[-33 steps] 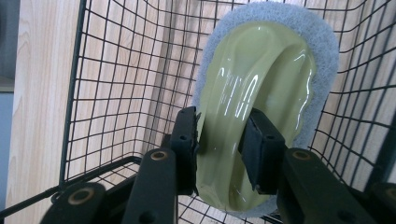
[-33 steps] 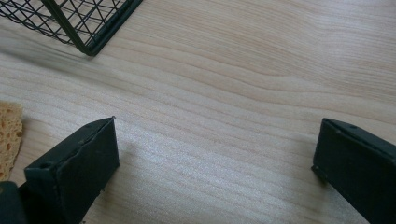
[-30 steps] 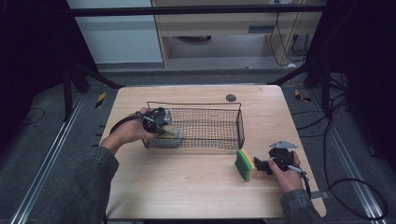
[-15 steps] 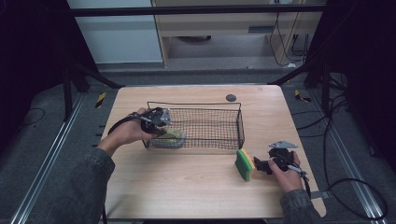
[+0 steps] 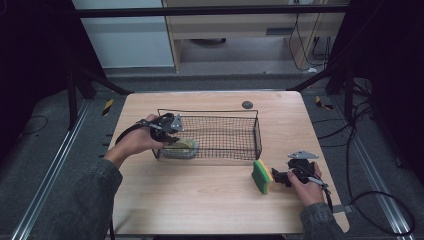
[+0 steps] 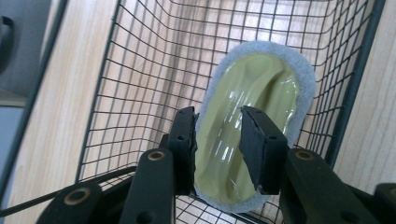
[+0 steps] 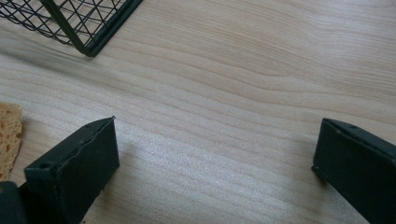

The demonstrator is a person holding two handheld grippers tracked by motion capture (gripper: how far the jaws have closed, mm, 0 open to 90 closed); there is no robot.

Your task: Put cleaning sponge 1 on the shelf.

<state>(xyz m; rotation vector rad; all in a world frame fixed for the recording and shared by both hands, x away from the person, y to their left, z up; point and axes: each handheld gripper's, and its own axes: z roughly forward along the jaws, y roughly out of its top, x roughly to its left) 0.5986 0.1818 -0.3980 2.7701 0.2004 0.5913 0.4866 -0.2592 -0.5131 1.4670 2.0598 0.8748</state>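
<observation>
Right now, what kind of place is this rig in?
Probably a lab or data-collection workspace, not a home. A bare wooden table stands between dark curtains, with metal floor rails and loose cables around it. On it are only a wire basket and sponges.

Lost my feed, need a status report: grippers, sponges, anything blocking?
Left hand-held gripper shut on wrapped sponge inside wire basket. Right hand-held gripper open, beside green-yellow sponge. Nothing blocking.

My left gripper's jaws hide the sponge's near end; the yellow sponge is cropped at my right gripper view's left edge.
</observation>
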